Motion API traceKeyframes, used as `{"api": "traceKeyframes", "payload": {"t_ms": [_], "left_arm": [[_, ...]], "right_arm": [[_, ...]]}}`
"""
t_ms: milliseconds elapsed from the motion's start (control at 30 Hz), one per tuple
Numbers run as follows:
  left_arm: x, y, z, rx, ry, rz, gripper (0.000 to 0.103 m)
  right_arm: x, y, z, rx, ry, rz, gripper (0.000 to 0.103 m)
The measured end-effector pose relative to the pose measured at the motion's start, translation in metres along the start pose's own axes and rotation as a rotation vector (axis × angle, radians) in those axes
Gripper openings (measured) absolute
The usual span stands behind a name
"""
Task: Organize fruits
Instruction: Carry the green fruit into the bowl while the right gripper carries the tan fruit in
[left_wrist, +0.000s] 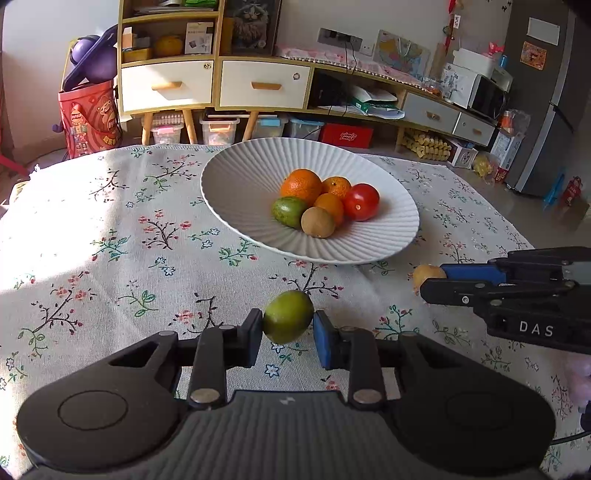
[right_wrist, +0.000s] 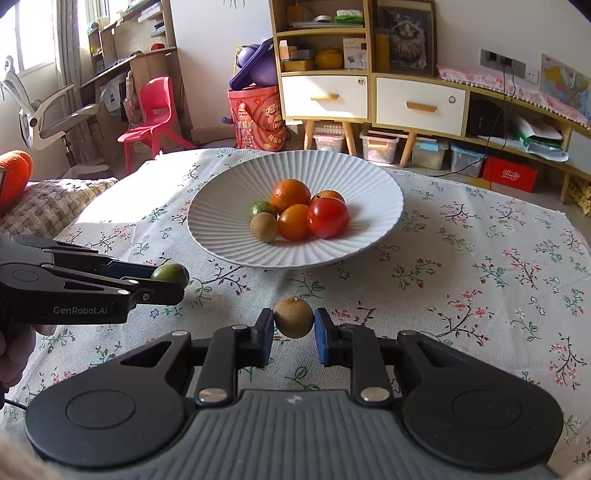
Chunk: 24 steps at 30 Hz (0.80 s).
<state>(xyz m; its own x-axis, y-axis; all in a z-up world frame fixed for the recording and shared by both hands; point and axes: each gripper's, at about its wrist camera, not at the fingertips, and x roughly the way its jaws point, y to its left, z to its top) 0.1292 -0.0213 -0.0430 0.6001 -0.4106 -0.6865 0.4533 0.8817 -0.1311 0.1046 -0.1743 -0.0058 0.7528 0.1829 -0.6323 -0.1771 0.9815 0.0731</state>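
I'm over a table spread with a floral cloth (left_wrist: 110, 229), sunlight falling across its far left part, and beyond it a cabinet (left_wrist: 214, 74) with white drawers lines the wall. A ribbed white bowl (left_wrist: 236, 184) sits in the middle of the cloth, holding two oranges, a smaller orange fruit, a red tomato, a green fruit and a brown one, all bunched together. My left gripper (left_wrist: 288, 326) is clamped on a lime (left_wrist: 287, 320), pads pressing its two sides, just near of the bowl's near rim; the lime is nearly round, its slightly longer axis running across between the pads. My right gripper (right_wrist: 293, 325) is closed on a brown fruit (right_wrist: 293, 317), round too, with its little stem nub pointing up and away from me. Both fruits hang close over the cloth, near each other, the lime on the left. From the left wrist I catch a grey fridge (left_wrist: 546, 92) at far right and only a sliver of the brown fruit past the other gripper's fingers. The right wrist alone shows a red chair (right_wrist: 151, 114), a desk by the window at far left, and my hand's edge at the left border.
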Motion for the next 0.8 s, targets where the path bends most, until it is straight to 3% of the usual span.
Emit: {"api": "traceKeyframes", "payload": {"t_ms": [333,800], "left_arm": [[-0.009,-0.013,0.020,0.014,-0.055,-0.036,0.014],[0.024,-0.015,0.051,0.019,-0.063,0.038,0.014]], "right_arm": [[-0.001,-0.005,0.020,0.015,-0.049,-0.013,0.021],[0.024,-0.005,0.039,0.012,-0.039,-0.022,0.021]]}}
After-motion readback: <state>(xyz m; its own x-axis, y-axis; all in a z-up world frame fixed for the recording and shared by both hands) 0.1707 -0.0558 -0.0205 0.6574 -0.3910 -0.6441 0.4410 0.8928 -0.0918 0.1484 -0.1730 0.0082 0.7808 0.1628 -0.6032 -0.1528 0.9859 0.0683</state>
